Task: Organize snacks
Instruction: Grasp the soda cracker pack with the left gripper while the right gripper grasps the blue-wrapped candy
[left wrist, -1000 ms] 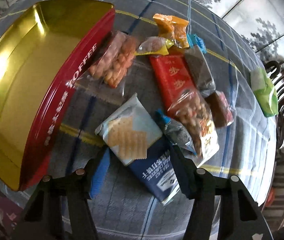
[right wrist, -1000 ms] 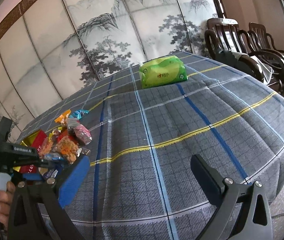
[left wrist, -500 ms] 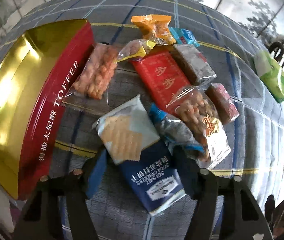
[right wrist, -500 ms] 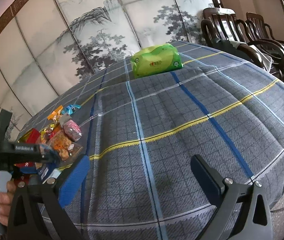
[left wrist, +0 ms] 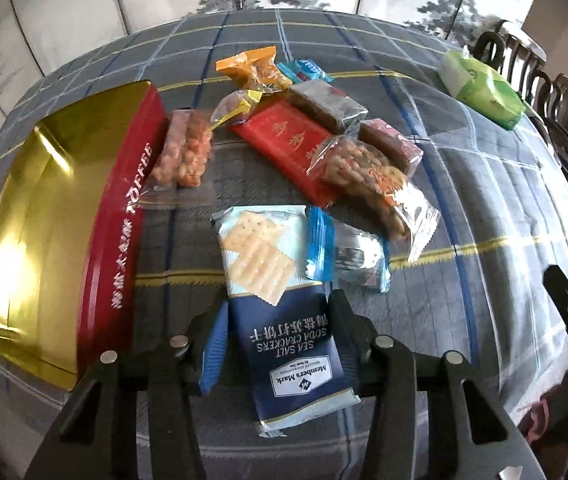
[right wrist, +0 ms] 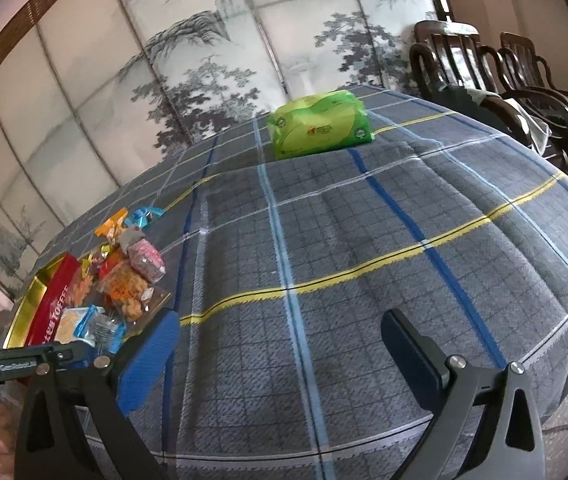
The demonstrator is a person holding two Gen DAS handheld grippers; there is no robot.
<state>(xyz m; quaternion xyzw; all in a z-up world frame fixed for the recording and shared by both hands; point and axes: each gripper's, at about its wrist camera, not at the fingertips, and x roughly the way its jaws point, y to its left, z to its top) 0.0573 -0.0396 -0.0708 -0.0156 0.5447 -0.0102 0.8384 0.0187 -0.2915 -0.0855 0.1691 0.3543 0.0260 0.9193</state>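
None of the snacks sit in the toffee tin [left wrist: 43, 216] left of our left tongs [left wrist: 275, 320], which straddle the cracker packet [left wrist: 279, 300], not yet clamped; right tongs [right wrist: 279, 344] gape over bare table [right wrist: 364, 240]

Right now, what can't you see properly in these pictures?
- Left wrist view: whether the left gripper touches the soda cracker packet; the packet covers the gap.
- Left wrist view: the silver packet's label, blurred.
- Right wrist view: the toffee tin, partly behind snacks.
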